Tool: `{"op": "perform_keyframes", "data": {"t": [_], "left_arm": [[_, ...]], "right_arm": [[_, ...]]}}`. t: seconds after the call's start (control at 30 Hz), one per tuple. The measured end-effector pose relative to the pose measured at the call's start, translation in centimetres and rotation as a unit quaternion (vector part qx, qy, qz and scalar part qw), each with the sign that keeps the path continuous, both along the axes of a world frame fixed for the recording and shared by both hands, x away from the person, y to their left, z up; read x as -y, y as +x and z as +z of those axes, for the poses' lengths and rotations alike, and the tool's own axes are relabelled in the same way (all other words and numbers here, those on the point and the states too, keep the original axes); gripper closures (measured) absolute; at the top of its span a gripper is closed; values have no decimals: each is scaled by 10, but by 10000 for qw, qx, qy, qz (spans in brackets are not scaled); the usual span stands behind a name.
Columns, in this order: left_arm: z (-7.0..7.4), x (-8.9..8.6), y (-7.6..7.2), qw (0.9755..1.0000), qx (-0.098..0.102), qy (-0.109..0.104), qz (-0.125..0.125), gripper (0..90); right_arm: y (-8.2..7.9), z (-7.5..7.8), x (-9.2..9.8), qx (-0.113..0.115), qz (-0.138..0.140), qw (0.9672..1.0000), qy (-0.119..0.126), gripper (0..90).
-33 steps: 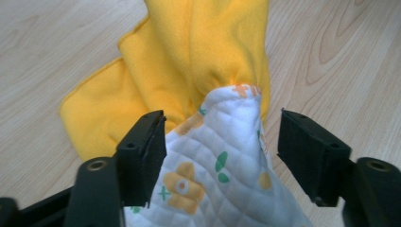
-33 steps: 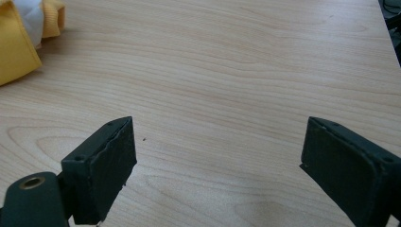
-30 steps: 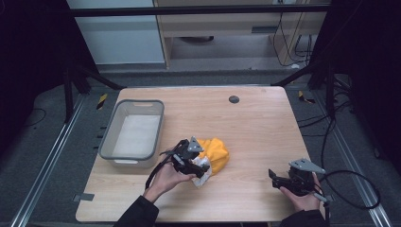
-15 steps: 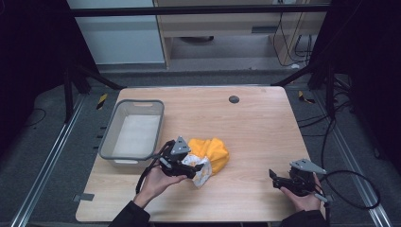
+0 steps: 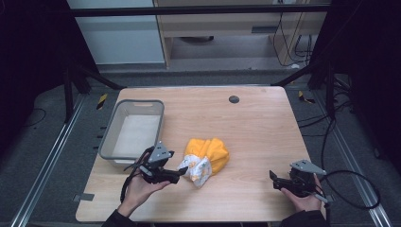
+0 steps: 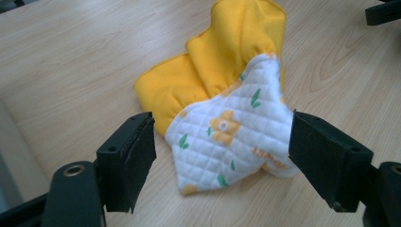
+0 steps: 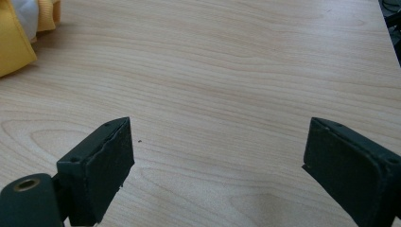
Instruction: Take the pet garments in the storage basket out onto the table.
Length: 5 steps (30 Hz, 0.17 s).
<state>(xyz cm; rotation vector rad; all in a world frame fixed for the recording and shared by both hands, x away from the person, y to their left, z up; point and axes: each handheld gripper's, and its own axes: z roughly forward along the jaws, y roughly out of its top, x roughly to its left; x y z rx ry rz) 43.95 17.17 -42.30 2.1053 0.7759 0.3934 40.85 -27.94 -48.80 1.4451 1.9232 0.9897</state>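
Pale wood worktop [image 5: 265, 127] stands in a dim room with dark framing on both sides, and a grey plastic bin [image 5: 109, 142] sits on its far left part. Near the middle lies the crumpled cloth [image 5: 207, 158], yellow on one face with a white quilted, flower-printed corner turned toward the near edge. The left tool [image 5: 176, 177] is just left of that quilted corner, its jaws spread wide and holding nothing; in the left gripper view [image 6: 222, 156] the white corner lies between the two black pads, seemingly not pinched by either. The right tool [image 5: 273, 178] waits well apart at the near right, also wide open and empty, with bare wood between its jaws in the right gripper view [image 7: 217, 165]. The step in hand looks like taking hold of the quilted corner. To do it well, the left tool should ease forward and low so both pads bracket the thick quilted edge rather than a loose fold, then close firmly on one layer group. A shallow bite risks the cloth slipping free when lifted; too deep a bite may gather the yellow layers underneath.
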Motion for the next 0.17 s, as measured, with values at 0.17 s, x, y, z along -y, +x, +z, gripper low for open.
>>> {"op": "perform_keyframes", "data": {"t": [0.17], "left_arm": [[-6,-17,-7,9998,-4,-82,191,246]], "right_arm": [[-1,0,-1,-15,29,10000,8,92]]}}
